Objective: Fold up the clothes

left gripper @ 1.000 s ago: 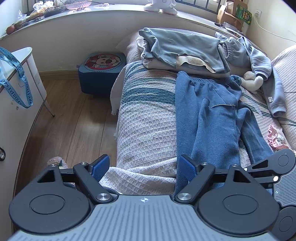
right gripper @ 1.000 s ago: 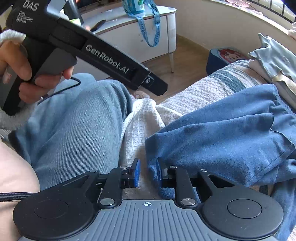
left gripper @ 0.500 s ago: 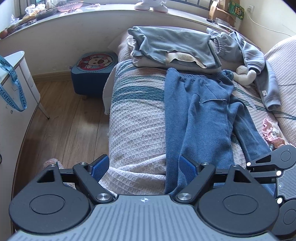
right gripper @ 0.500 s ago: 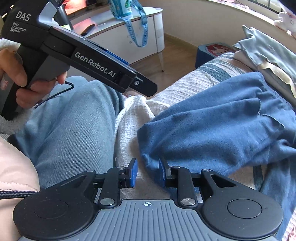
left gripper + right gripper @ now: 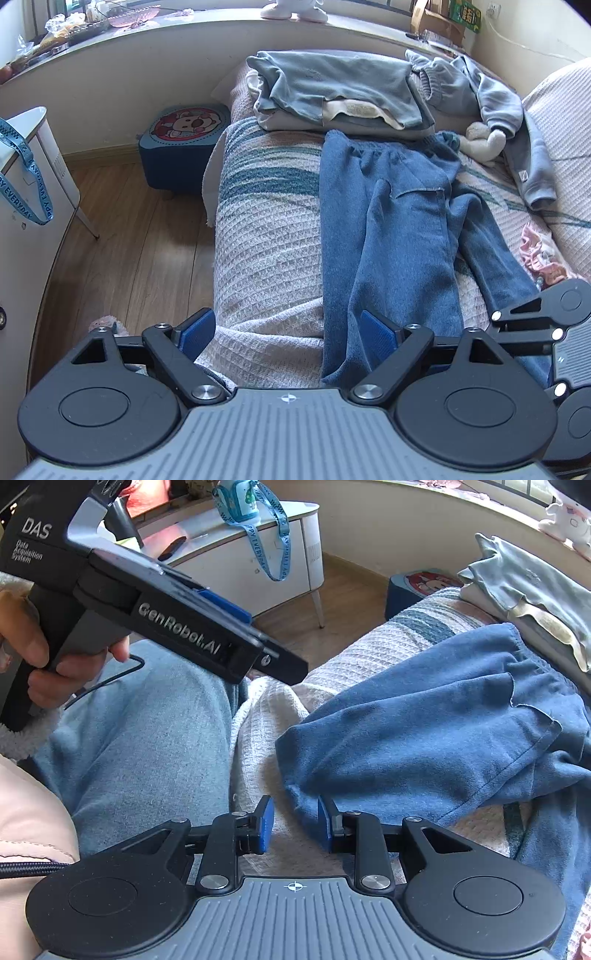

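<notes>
1. Compared with a second ago, the right gripper (image 5: 291, 825) has its blue pads spread wider; the gap is now moderate, nothing is clamped, and the hem corner of the blue sweatpants (image 5: 399, 229) sits just ahead of the pads.
2. The left gripper (image 5: 286, 334) stays wide open and empty, and its view has slid so the sweatpants lie more centred, lengthwise on the woven blanket (image 5: 266, 236).
3. Beyond the waistband rests a folded pile of grey-blue clothes (image 5: 340, 88), with a grey hoodie (image 5: 517, 122) and a plush toy (image 5: 484, 142) to the right.
4. A blue stool (image 5: 181, 144) stands on the wooden floor beside the bed.
5. In the right wrist view, a hand (image 5: 40, 653) grips the left device, printed "DAS Data Acquisition System" and "GenRobot.AI", above a denim-clad leg (image 5: 147, 731).
6. The blue lanyard (image 5: 275, 539) shows "EVERYDAY".
</notes>
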`<state>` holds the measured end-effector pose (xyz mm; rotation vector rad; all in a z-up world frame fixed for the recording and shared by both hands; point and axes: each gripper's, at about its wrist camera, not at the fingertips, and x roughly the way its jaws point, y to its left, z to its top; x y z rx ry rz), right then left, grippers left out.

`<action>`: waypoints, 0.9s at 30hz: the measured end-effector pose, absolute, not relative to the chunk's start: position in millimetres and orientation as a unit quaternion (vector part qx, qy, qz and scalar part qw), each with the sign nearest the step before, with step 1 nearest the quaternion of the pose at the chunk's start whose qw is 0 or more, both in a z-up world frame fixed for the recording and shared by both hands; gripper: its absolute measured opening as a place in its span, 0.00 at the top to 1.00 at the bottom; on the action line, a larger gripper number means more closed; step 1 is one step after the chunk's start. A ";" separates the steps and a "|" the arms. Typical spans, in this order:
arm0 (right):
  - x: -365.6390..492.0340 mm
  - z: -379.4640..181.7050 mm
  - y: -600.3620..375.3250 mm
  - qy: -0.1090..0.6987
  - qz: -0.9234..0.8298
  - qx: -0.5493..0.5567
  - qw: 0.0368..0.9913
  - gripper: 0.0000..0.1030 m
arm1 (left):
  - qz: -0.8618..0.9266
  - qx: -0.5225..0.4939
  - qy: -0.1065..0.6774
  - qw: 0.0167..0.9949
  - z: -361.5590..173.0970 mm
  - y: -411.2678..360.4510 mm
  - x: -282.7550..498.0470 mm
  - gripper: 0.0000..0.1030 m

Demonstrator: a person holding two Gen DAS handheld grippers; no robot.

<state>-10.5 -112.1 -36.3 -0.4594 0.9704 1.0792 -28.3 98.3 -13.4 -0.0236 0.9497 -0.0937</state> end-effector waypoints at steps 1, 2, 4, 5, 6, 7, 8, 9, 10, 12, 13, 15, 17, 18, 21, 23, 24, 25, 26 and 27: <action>-10.3 -36.1 -112.8 0.439 0.488 -0.207 0.725 0.74 | -0.044 -0.008 0.459 0.888 -14.0 97.3 -28.2 0.14; -9.8 -35.9 -113.4 0.439 0.487 -0.205 0.727 0.74 | -0.043 -0.005 0.460 0.887 -14.6 96.4 -28.1 0.14; -8.7 -35.6 -114.6 0.439 0.484 -0.203 0.729 0.74 | -0.042 -0.001 0.462 0.886 -15.6 95.0 -28.0 0.14; -8.4 -35.5 -115.0 0.439 0.483 -0.202 0.730 0.74 | -0.042 -0.001 0.462 0.886 -15.7 94.9 -28.0 0.14; -8.3 -35.4 -115.4 0.439 0.483 -0.202 0.730 0.74 | -0.043 -0.001 0.462 0.886 -15.9 94.8 -27.9 0.13; -8.0 -35.3 -115.6 0.439 0.482 -0.202 0.731 0.74 | -0.043 0.000 0.462 0.886 -16.0 94.6 -27.8 0.13; -7.8 -35.2 -115.7 0.439 0.482 -0.201 0.731 0.74 | -0.043 0.001 0.462 0.886 -16.2 94.4 -27.9 0.12; -7.6 -35.2 -115.6 0.439 0.482 -0.201 0.731 0.74 | -0.042 0.001 0.463 0.885 -16.3 94.3 -28.0 0.12; -7.5 -35.1 -115.6 0.439 0.482 -0.201 0.731 0.74 | -0.042 0.002 0.463 0.885 -16.5 94.2 -28.0 0.12; -7.3 -34.9 -115.5 0.438 0.482 -0.201 0.732 0.74 | -0.041 0.003 0.464 0.885 -16.9 94.0 -27.9 0.12; -7.5 -35.0 -115.3 0.438 0.482 -0.202 0.732 0.74 | -0.041 0.003 0.464 0.885 -16.9 93.8 -27.9 0.12; -8.0 -35.1 -115.0 0.438 0.481 -0.202 0.732 0.74 | -0.041 0.004 0.464 0.885 -16.8 93.2 -27.9 0.12; -8.5 -35.0 -114.7 0.438 0.480 -0.202 0.733 0.74 | -0.042 0.004 0.463 0.885 -16.6 92.8 -28.0 0.11; -8.6 -35.0 -114.6 0.438 0.480 -0.202 0.733 0.74 | -0.042 0.005 0.463 0.886 -16.5 92.7 -28.2 0.11; -8.9 -35.2 -114.5 0.438 0.480 -0.201 0.733 0.74 | -0.042 0.005 0.462 0.886 -16.6 92.6 -28.5 0.10; -9.1 -35.5 -114.6 0.438 0.480 -0.200 0.734 0.74 | -0.042 0.005 0.462 0.886 -16.4 92.4 -28.6 0.09; -9.1 -35.5 -114.6 0.438 0.480 -0.200 0.734 0.74 | -0.042 0.005 0.462 0.886 -16.4 92.4 -28.7 0.09; -9.0 -35.5 -114.6 0.438 0.480 -0.200 0.734 0.74 | -0.041 0.005 0.461 0.886 -16.3 92.4 -28.8 0.09; -8.9 -35.5 -114.5 0.438 0.480 -0.200 0.734 0.73 | -0.041 0.005 0.461 0.886 -16.2 92.4 -28.8 0.09; -8.9 -35.5 -114.5 0.438 0.480 -0.199 0.734 0.73 | -0.041 0.005 0.461 0.886 -16.2 92.3 -28.9 0.09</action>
